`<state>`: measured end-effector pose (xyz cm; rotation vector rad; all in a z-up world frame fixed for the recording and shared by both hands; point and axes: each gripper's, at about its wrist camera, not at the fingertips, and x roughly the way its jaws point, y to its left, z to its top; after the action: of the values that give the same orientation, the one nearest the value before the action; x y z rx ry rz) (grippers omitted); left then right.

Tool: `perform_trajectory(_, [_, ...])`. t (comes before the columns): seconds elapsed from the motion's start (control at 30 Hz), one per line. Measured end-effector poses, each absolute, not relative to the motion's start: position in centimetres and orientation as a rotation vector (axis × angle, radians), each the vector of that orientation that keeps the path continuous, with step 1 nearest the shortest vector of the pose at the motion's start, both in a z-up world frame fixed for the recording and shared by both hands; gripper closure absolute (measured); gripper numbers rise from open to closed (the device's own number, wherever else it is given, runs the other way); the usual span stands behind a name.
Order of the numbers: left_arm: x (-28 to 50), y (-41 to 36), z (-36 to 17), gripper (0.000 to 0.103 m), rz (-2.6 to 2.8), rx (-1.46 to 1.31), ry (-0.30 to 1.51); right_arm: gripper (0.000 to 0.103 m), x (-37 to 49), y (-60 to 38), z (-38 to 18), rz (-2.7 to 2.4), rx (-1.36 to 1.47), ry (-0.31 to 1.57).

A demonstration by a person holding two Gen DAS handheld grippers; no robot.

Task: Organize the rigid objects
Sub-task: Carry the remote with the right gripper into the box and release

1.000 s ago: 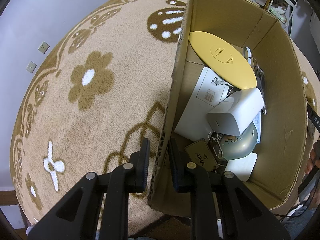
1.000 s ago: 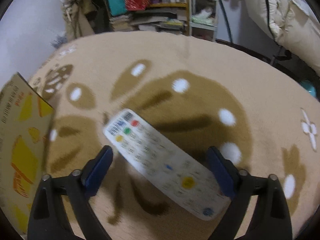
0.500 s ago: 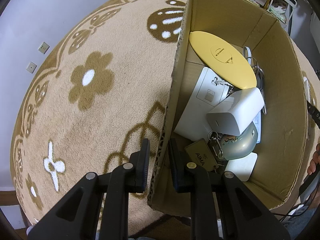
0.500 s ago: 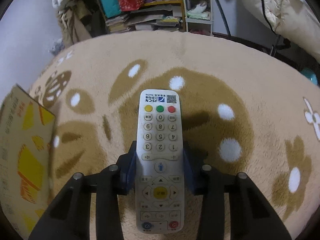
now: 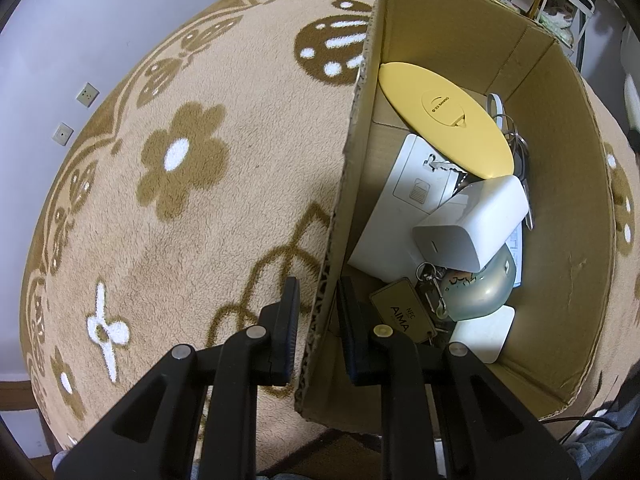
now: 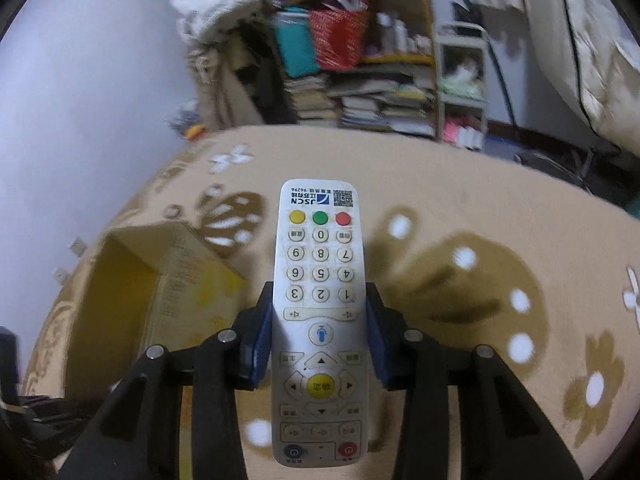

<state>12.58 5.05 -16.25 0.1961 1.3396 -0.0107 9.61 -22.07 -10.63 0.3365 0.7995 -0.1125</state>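
My left gripper (image 5: 318,300) is shut on the near side wall of the cardboard box (image 5: 352,184), one finger outside and one inside. Inside the box lie a yellow oval lid (image 5: 444,118), a white flat card box (image 5: 404,208), a white adapter (image 5: 472,224), a key tag (image 5: 400,316), keys and a greenish dome. My right gripper (image 6: 320,304) is shut on a white remote control (image 6: 320,280), held lengthwise between the blue pads and lifted above the rug. The same cardboard box (image 6: 152,288) shows at the lower left of the right wrist view.
A beige rug with brown flower patterns (image 5: 180,160) covers the floor. Shelves stacked with books and bins (image 6: 360,80) stand at the back, and bedding (image 6: 580,40) hangs at the right. A white wall with sockets (image 5: 86,94) lies to the left.
The right gripper closed on the remote, which lay askew on the rug, and lifted it; the view now tilts up toward the shelves and the box. The left gripper stayed put.
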Motion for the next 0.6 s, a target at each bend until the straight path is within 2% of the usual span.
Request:
perform_trajectory(0.37, [12.5,5.1,-16.2,0.084,-0.013,0.189,1.339,0.059,10.3,-13.5,-8.3,0.109,0.292,0.765])
perform_trajectory(0.6, [12.6,5.3,-16.2,0.084,-0.014,0.188,1.339,0.059,10.6,-10.7,-9.9,0.174,0.335,0.804])
